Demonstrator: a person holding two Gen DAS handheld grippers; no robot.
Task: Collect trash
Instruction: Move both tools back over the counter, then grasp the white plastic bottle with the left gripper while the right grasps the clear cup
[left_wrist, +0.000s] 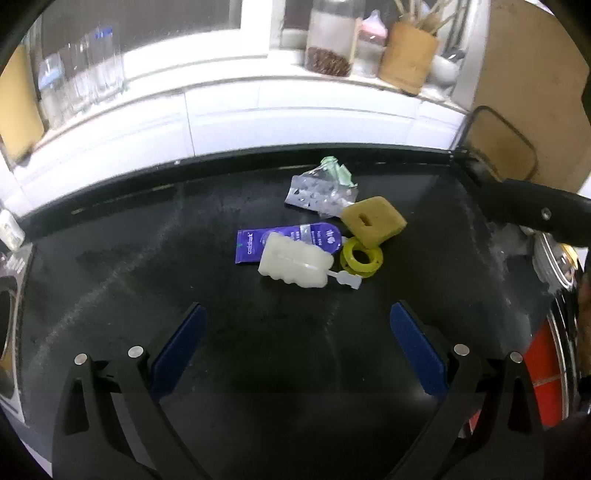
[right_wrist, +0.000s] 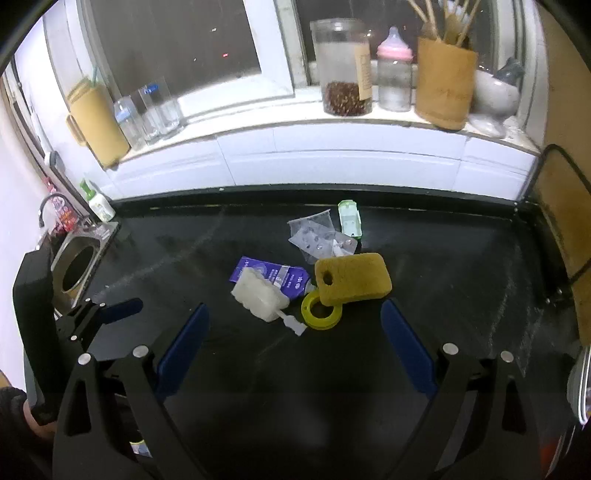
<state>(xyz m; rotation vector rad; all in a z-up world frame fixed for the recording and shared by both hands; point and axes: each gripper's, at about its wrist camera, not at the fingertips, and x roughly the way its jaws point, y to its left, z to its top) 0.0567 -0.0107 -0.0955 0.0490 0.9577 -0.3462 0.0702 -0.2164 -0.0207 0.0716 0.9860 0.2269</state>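
In the left wrist view, the left gripper (left_wrist: 295, 354) is in the lower part of the frame, its jaws spread wide and holding nothing; it hovers over the black table (left_wrist: 110, 258), pointed at the trash in the middle of the frame, probably so that it can come down on a piece. The trash lies in one small heap; a white foam block (left_wrist: 295, 264) rests on a purple sachet (left_wrist: 251, 245), a yellow ring (left_wrist: 362, 256) is just to the right of them, a sponge (left_wrist: 373, 221) touches the ring from above, and a clear wrapper (left_wrist: 321, 194) is behind, toward the wall. At the right edge a black part of the other tool (left_wrist: 535, 212) comes into the frame.

In the right wrist view, the right gripper (right_wrist: 295, 350) is also released, jaws wide apart and empty, low in the frame, near the heap; the sponge (right_wrist: 352, 277) partly covers the ring (right_wrist: 319, 312); the foam block (right_wrist: 258, 295) lies on the sachet (right_wrist: 273, 275); the wrapper (right_wrist: 317, 236) and a small green box (right_wrist: 350, 218) are behind them. At the left edge the left gripper (right_wrist: 110, 310) shows, and beyond it a sink (right_wrist: 79, 269). No bin is in sight, so I cannot tell where the trash must go.
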